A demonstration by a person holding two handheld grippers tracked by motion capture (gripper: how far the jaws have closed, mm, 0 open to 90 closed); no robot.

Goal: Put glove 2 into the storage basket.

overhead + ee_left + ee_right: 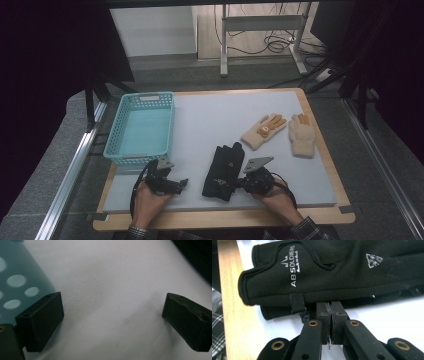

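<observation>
A pair of black gloves (225,170), stacked with the white "AB SOLDIERS" print (290,270) facing up, lies on the grey mat near the front edge. My right gripper (239,183) meets them from the right. In the right gripper view its jaws (331,307) are pressed together at the side edge of the black gloves (324,272), nipping the hem of the lower one. My left gripper (183,183) rests low over bare mat to the left of the gloves. Its jaws (112,320) stand wide apart with nothing between them.
A turquoise basket (115,145) stands at the left of the mat, its wall (15,280) close beside my left gripper. Two beige knitted gloves (262,131) (301,135) lie at the right rear. The wooden table rim (229,302) runs just beside the black gloves.
</observation>
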